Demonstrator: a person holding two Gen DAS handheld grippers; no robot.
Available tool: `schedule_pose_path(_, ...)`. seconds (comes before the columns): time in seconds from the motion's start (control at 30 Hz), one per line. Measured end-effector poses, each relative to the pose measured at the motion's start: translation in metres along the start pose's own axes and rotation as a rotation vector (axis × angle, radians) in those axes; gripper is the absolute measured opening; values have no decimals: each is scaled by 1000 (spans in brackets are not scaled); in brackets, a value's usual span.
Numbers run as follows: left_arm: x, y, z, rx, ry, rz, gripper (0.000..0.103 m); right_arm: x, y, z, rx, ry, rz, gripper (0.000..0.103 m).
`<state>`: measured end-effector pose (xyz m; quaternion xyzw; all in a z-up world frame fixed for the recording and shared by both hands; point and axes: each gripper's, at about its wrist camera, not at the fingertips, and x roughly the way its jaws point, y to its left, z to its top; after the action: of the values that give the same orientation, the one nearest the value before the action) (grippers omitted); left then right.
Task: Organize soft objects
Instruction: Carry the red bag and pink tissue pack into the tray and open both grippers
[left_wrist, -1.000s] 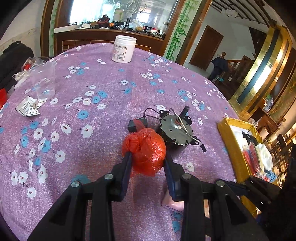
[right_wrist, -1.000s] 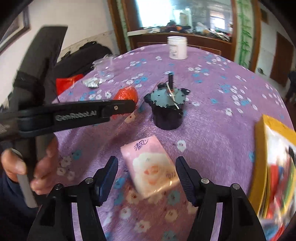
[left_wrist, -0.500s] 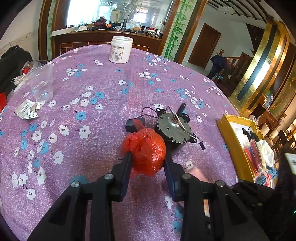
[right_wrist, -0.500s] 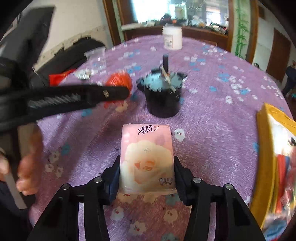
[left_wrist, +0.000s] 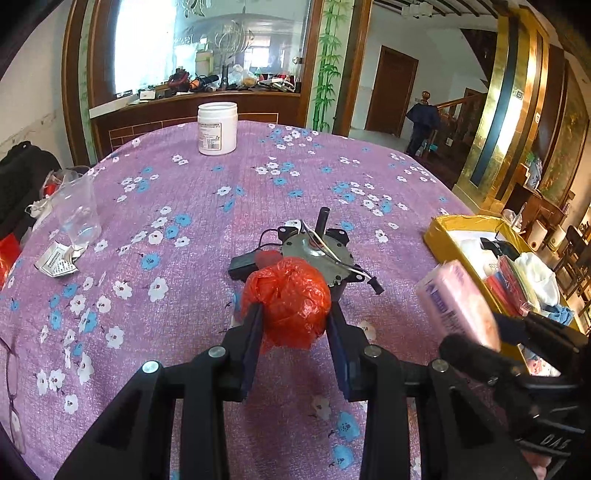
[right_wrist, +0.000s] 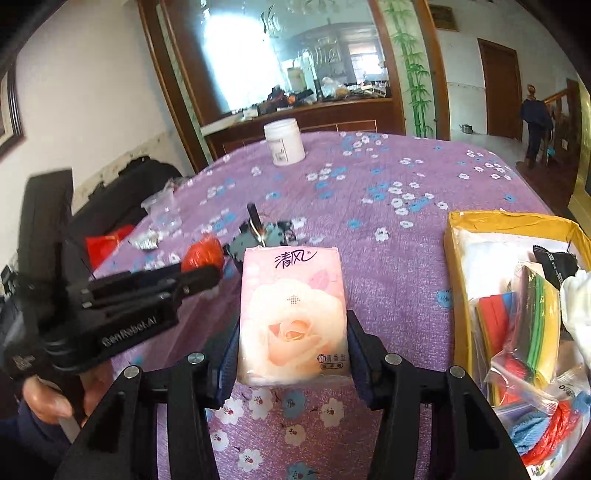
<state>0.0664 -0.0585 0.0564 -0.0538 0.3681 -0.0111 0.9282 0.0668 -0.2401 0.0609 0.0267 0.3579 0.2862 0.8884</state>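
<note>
Evidently clenched, left gripper (left_wrist: 293, 314) on red bag (left_wrist: 290, 301), right gripper (right_wrist: 291, 347) on tissue pack (right_wrist: 293, 317), probably bound for yellow box (right_wrist: 480, 219) at right.

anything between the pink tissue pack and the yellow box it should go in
Nothing visible. The right gripper holds the tissue pack above bare tablecloth, and the yellow box lies just to its right. The motor sits behind the pack, off that path.

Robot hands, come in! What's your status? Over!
Left gripper shut on red bag. Right gripper shut on tissue pack. Yellow box at right. Motor just ahead.
</note>
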Motion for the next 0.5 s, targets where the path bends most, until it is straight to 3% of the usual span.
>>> schedule_pose_path(0.5,-7,-2,0,3,-21,3,33,-7,-12,2,58,-33,6,55)
